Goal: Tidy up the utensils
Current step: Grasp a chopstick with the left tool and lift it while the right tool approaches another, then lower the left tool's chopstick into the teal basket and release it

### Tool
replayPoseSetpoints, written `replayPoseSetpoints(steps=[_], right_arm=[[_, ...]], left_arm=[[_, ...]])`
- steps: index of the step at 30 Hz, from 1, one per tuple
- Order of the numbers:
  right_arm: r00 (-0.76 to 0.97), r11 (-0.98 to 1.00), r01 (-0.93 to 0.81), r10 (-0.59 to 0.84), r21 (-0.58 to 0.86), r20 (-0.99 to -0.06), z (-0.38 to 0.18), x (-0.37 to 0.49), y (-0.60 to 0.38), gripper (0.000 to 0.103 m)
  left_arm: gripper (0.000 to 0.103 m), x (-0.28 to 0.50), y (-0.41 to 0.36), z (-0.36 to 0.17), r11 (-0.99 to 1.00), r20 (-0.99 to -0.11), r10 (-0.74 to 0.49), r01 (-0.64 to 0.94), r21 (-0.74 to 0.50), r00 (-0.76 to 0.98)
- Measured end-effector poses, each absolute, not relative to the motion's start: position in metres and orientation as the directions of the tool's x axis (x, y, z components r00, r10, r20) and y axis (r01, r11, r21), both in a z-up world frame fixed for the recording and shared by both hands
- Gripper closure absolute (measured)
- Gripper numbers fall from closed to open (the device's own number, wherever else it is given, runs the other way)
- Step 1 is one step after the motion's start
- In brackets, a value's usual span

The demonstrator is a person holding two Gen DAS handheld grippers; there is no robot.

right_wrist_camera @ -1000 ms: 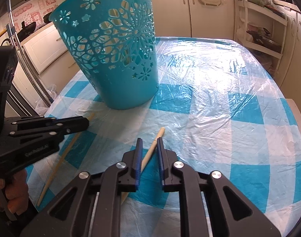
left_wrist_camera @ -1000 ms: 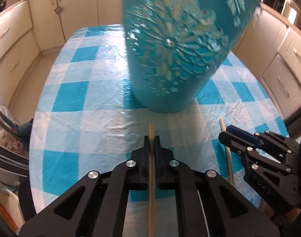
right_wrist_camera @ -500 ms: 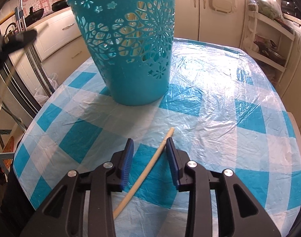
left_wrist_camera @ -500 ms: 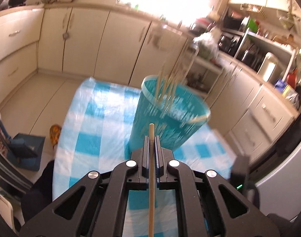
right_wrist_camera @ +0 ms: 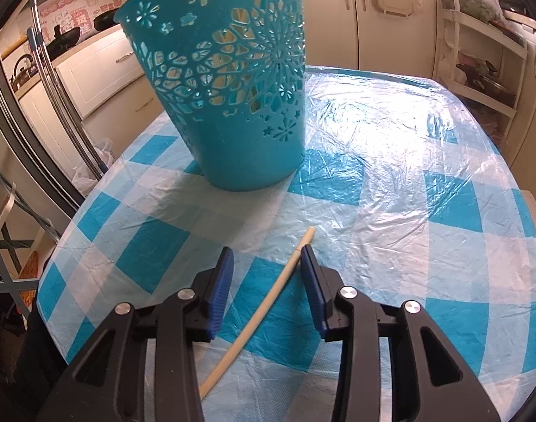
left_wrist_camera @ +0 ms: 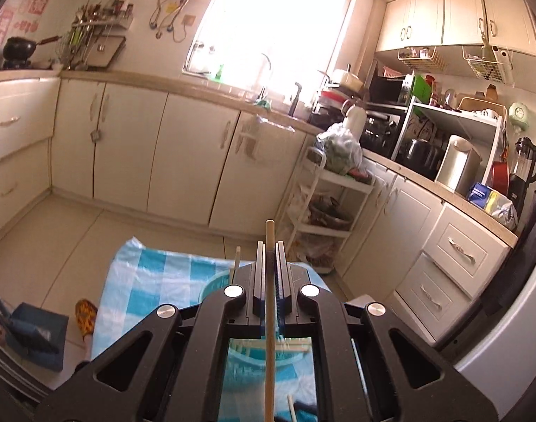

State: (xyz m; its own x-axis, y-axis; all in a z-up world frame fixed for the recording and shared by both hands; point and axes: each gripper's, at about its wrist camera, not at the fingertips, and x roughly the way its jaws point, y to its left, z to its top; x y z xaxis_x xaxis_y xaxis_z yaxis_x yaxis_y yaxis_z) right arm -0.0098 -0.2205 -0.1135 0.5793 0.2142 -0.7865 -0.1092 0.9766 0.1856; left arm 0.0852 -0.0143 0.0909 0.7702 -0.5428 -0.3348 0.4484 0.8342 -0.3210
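Pinching a wooden chopstick [left_wrist_camera: 270, 316] in my left gripper [left_wrist_camera: 270, 256], I face cream cabinets [left_wrist_camera: 183, 154]; my right gripper [right_wrist_camera: 266, 267] opens around another chopstick [right_wrist_camera: 268, 307] on the checked tablecloth [right_wrist_camera: 408, 193].

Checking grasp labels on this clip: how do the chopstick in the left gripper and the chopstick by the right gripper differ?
The left gripper's chopstick is clamped between shut jaws and lifted above the teal basket; the right gripper's chopstick lies flat on the checked tablecloth, between opening jaws, ungripped. The first runs straight along its fingers; the second lies diagonally across the gap. Both are pale, slender sticks.
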Motion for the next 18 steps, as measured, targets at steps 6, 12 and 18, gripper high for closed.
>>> replayPoseSetpoints(steps=[6, 12, 18], right_arm=[[0.580, 0.973, -0.106, 0.226, 0.203, -0.782, -0.113, -0.009, -0.221, 0.064], [0.580, 0.968, -0.105, 0.246, 0.228, -0.777, -0.113, -0.009, -0.225, 0.064], [0.578, 0.963, -0.106, 0.262, 0.247, -0.773, -0.113, -0.009, -0.230, 0.063]], left_arm=[[0.098, 0.109, -0.025, 0.125, 0.852, -0.239, -0.502, 0.428, -0.301, 0.831], [0.098, 0.146, -0.042, 0.131, 0.887, -0.188, -0.424, 0.364, -0.284, 0.886], [0.098, 0.173, -0.049, 0.102, 0.901, -0.218, -0.383, 0.311, -0.302, 0.898]])
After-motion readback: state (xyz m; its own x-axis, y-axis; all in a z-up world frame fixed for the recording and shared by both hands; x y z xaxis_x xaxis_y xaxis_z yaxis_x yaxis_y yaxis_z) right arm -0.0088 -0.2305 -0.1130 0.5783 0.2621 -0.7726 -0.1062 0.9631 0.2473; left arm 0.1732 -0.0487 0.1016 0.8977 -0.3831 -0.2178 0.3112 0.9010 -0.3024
